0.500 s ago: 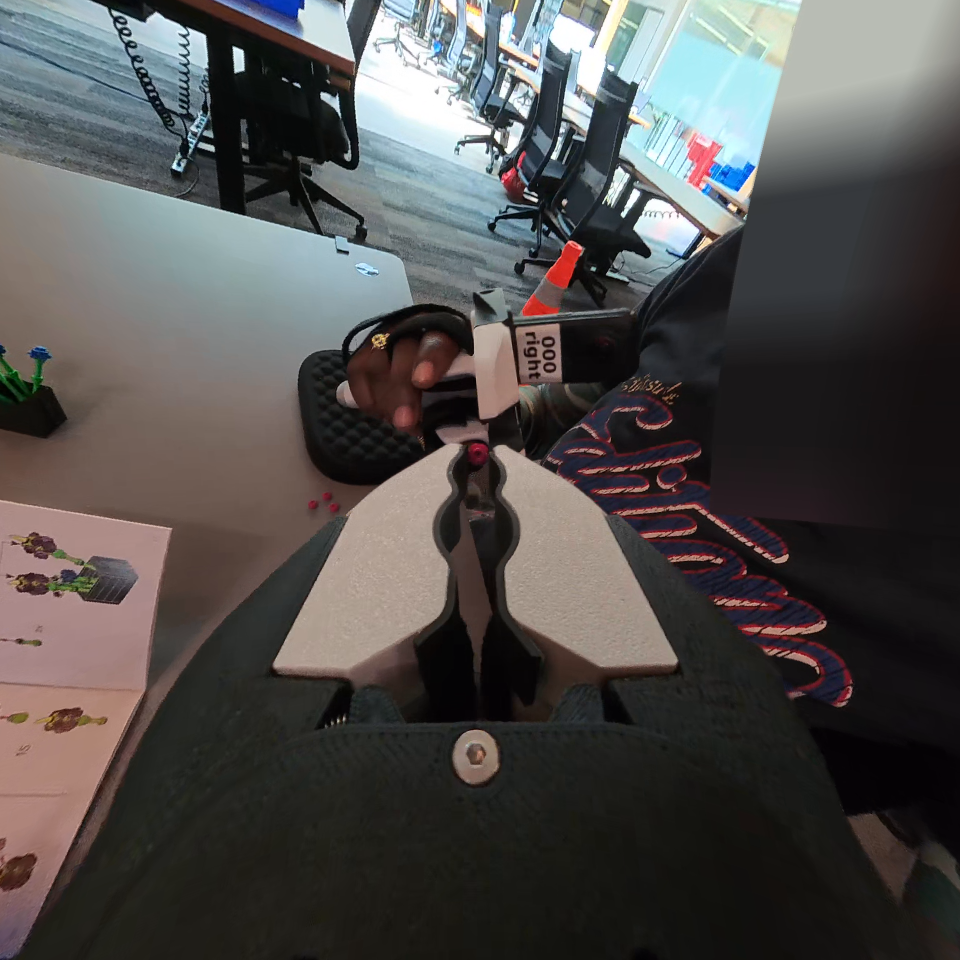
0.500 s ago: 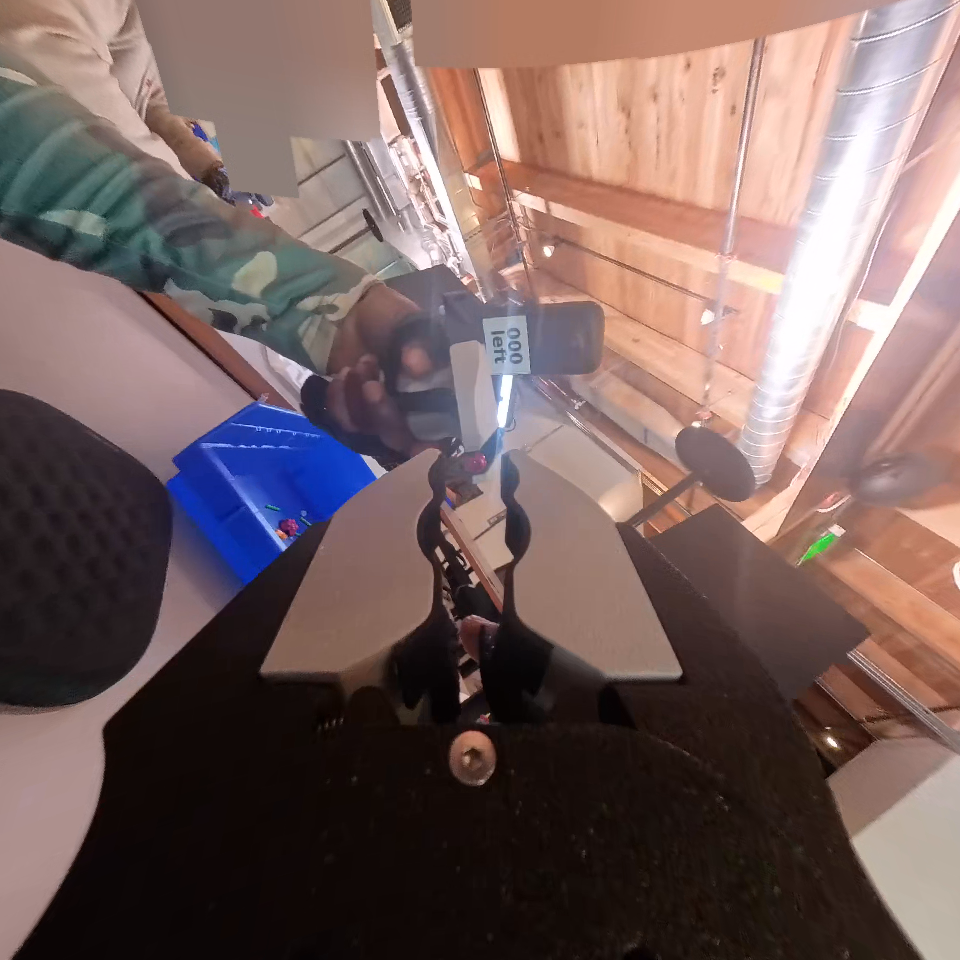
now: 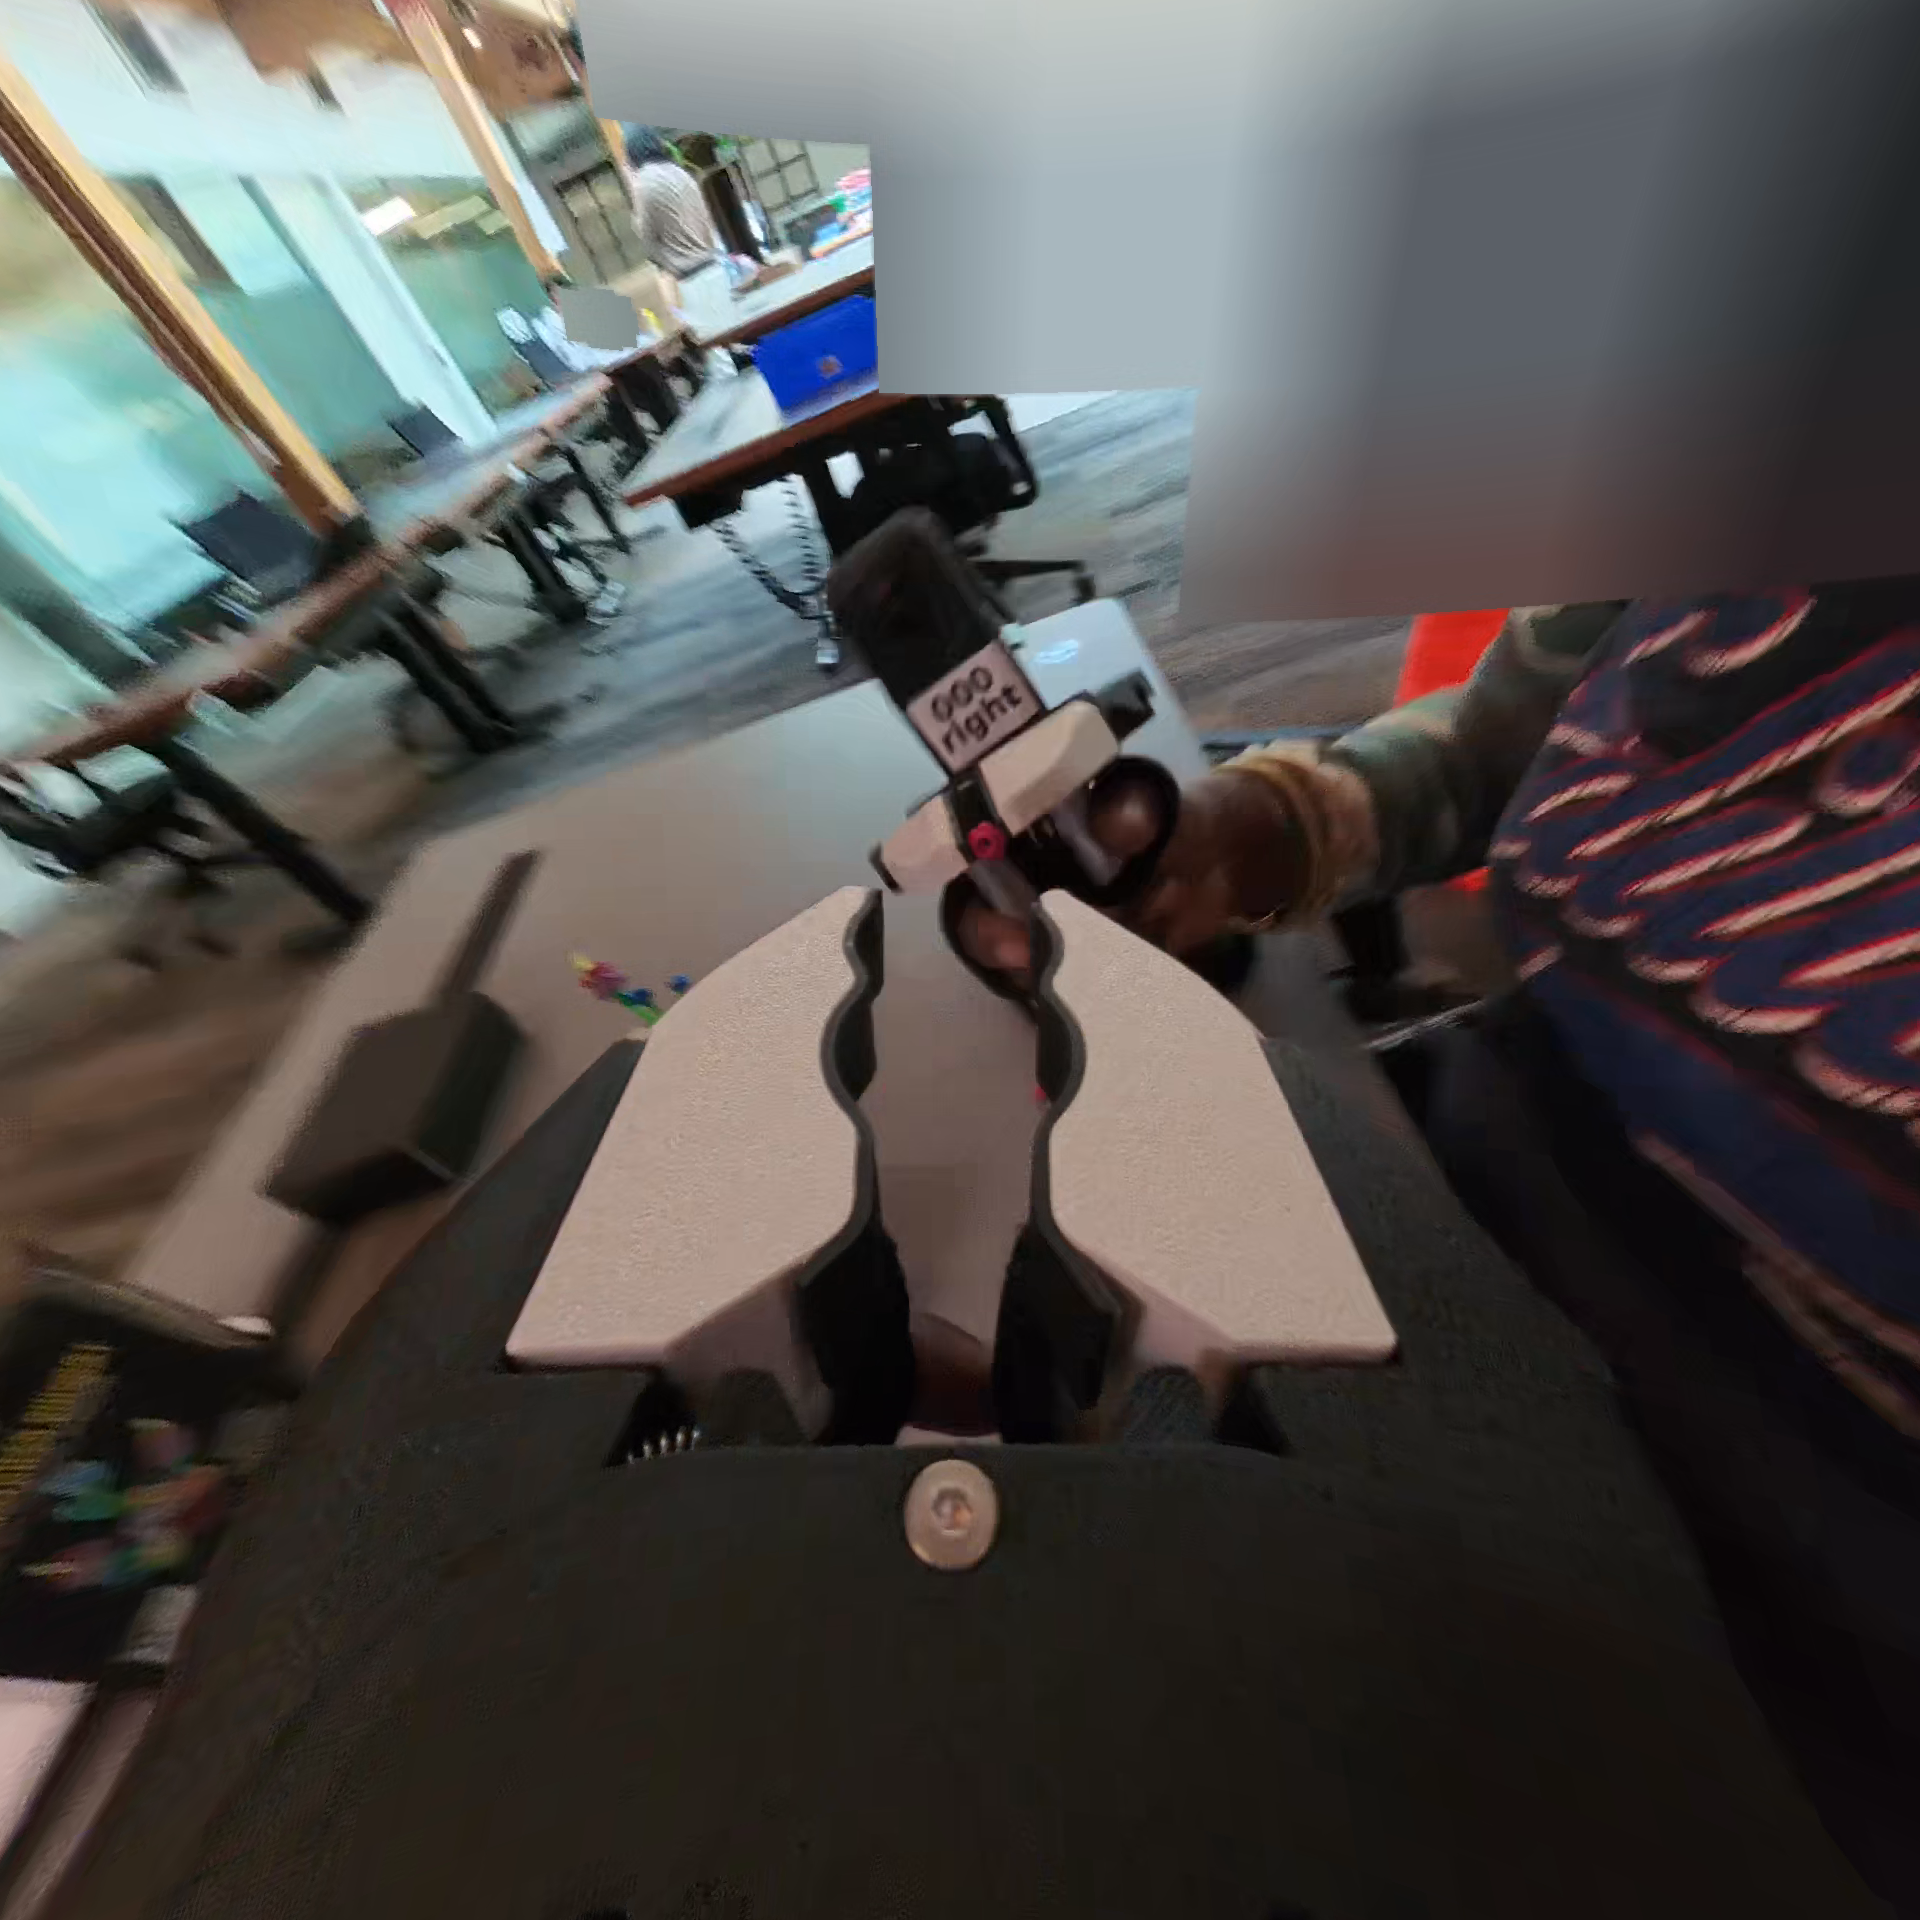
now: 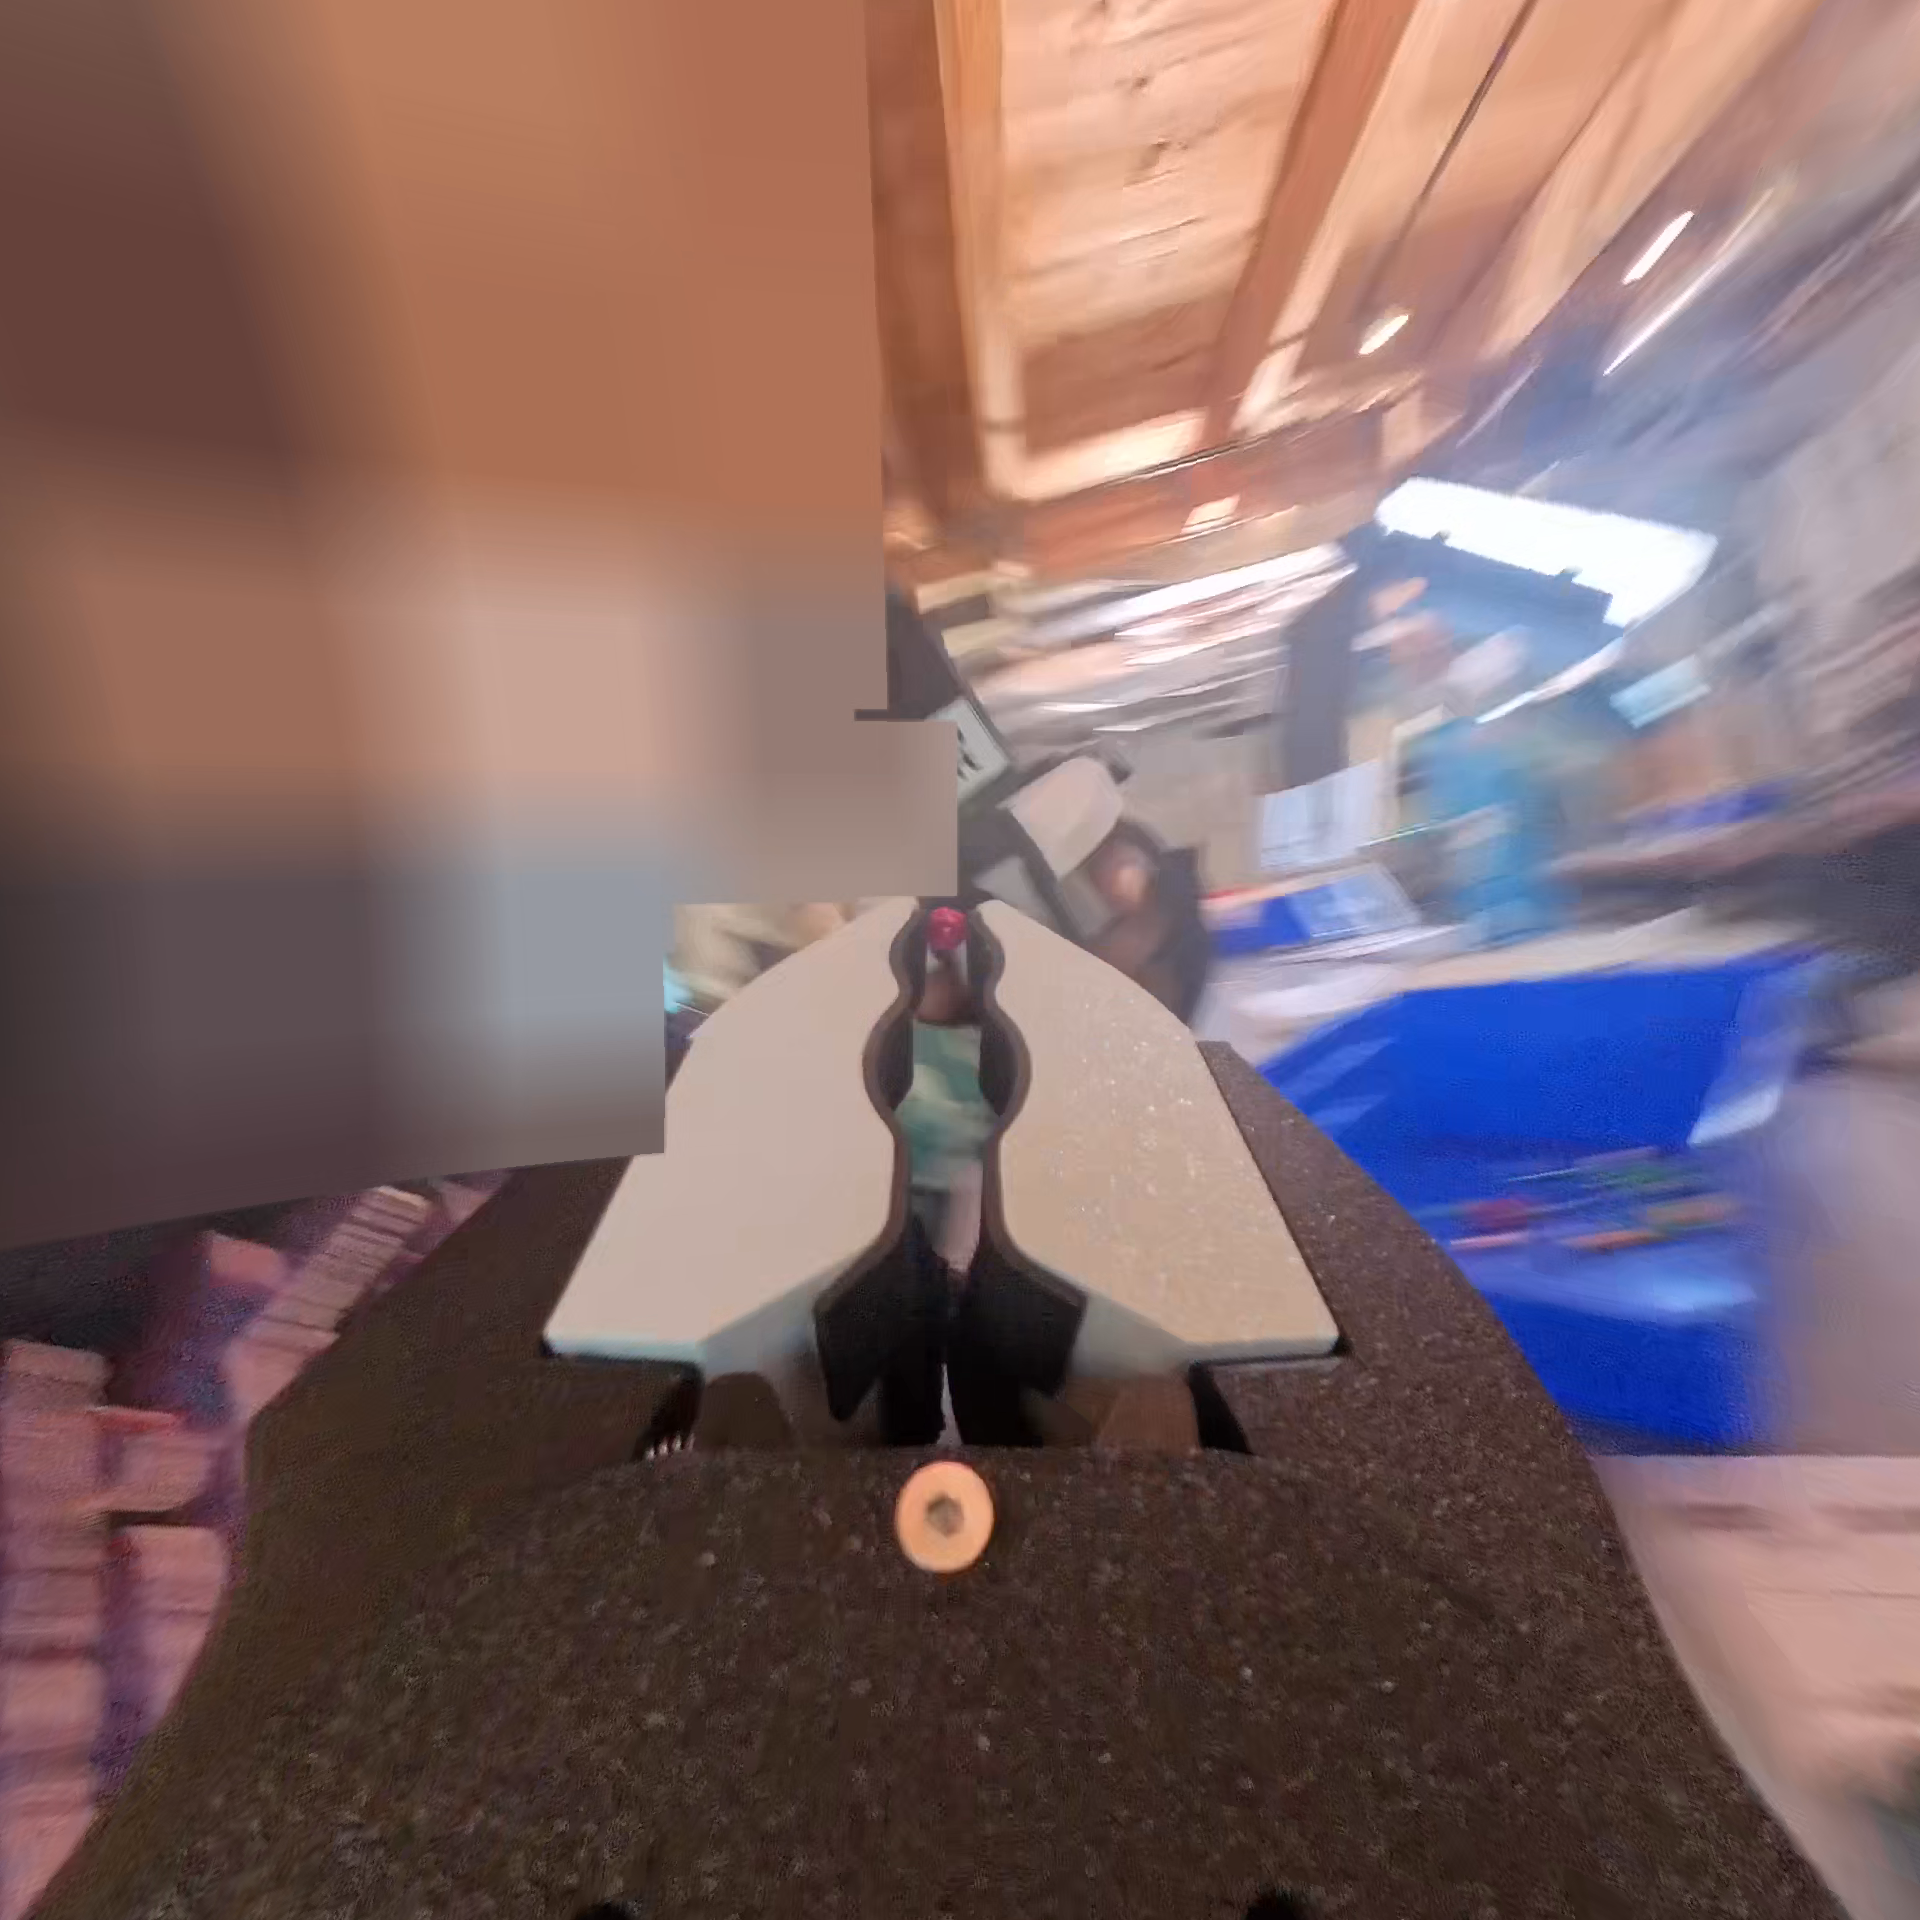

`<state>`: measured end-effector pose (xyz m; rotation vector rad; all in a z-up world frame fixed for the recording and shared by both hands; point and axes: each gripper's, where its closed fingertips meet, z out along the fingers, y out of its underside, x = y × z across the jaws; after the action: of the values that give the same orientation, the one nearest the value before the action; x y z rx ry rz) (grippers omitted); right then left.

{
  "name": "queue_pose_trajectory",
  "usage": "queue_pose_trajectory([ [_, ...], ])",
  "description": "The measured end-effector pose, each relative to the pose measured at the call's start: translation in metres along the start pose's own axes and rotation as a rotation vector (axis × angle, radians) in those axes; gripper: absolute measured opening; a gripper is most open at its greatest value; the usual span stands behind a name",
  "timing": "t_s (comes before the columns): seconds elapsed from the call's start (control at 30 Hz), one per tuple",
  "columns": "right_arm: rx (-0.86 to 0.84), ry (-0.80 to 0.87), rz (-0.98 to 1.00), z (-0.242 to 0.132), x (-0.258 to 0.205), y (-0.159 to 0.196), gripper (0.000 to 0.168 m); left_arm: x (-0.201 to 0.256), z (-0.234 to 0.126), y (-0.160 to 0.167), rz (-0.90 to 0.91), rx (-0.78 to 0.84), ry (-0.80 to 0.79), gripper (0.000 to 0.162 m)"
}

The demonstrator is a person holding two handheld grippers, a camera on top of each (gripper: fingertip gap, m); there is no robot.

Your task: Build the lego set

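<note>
Right claw: the right gripper [image 4: 943, 914] is pinched down on a tiny red lego stud [image 4: 943, 928], which sits at the very tips of its jaws; in the left wrist view the same gripper [image 3: 977, 847] shows the red stud [image 3: 983, 840] nipped at its nose.
Left claw: the left gripper [image 3: 961, 914] has its jaws parted with a narrow gap and nothing between them.
Between the claws: the two are near each other in mid-air, the right one just ahead of the left one's tips and a little to its right.
Hand: the person's hand [image 3: 1226, 862] grips the right tool from behind.
Further out from the left claw: ahead and to its left, on the grey table [image 3: 675, 831], stands a small build of coloured lego flowers [image 3: 623, 987]; further left sits a blurred black block [image 3: 400, 1091].
Beyond the right claw: a blue bin [image 4: 1558, 1122] with loose coloured pieces lies ahead to its right, much smeared.
Step in hand: I judge the red stud is being carried towards the flower build.
Next move: line the stud up over its peg and press squarely; so small a piece could pop out.
Change: half a second ago the stud sat between the left gripper's tips; now the left has let go and only the right holds it. Both views have swung sharply.
</note>
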<state>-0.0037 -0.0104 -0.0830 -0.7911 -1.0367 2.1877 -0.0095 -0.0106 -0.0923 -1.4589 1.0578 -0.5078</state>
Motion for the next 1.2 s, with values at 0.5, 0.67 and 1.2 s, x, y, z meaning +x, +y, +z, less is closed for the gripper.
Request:
queue_pose_trajectory([
  [0.5, 0.138, -0.317, 0.842, -0.016, 0.003, 0.021, 0.007, 0.015, 0.023, 0.02, 0.335, -0.167, -0.022, 0.014],
  [0.67, 0.125, -0.304, 0.825, -0.019, 0.005, 0.022, 0.007, 0.015, 0.026, 0.022, 0.296, -0.196, 0.002, 0.008],
  [1.2, 0.026, -0.281, 0.721, -0.025, -0.001, 0.025, 0.008, 0.023, 0.032, 0.025, 0.247, -0.263, 0.091, 0.008],
])
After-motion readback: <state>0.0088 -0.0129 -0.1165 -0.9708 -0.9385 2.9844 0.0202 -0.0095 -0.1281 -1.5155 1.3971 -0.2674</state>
